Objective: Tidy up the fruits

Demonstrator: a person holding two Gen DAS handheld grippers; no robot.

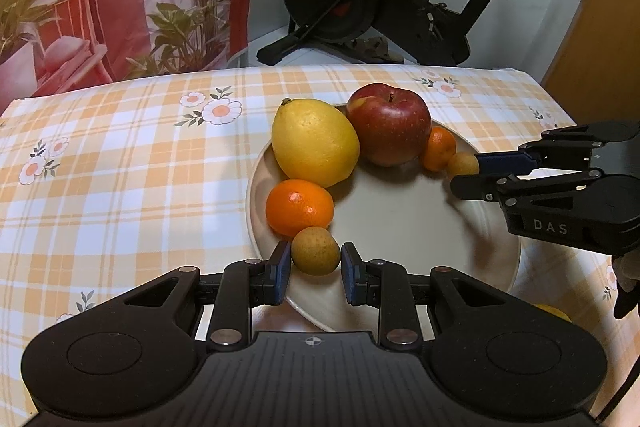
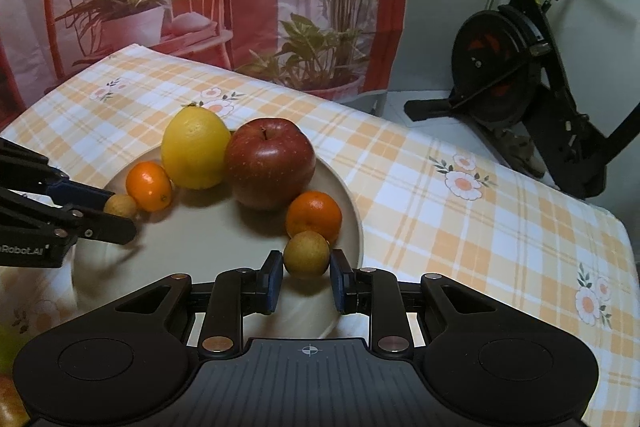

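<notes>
My left wrist camera looks steeply down along its fingers from the near rim of the round beige ceramic plate [image 1: 400,227], close in. My right wrist camera does likewise from the plate's opposite side. Both views share the plate and the orange-checked floral tablecloth [image 1: 120,167].

Warm, fairly dim indoor light falls from above, leaving soft shadows beneath the fruit on the plate [image 1: 400,211]. Small glints sit on the apple [image 1: 390,125] beyond its centre. Around the plate, fisheye curvature bends the tablecloth [image 1: 120,167]; corners vignette black, the plate's near rim smears.
</notes>
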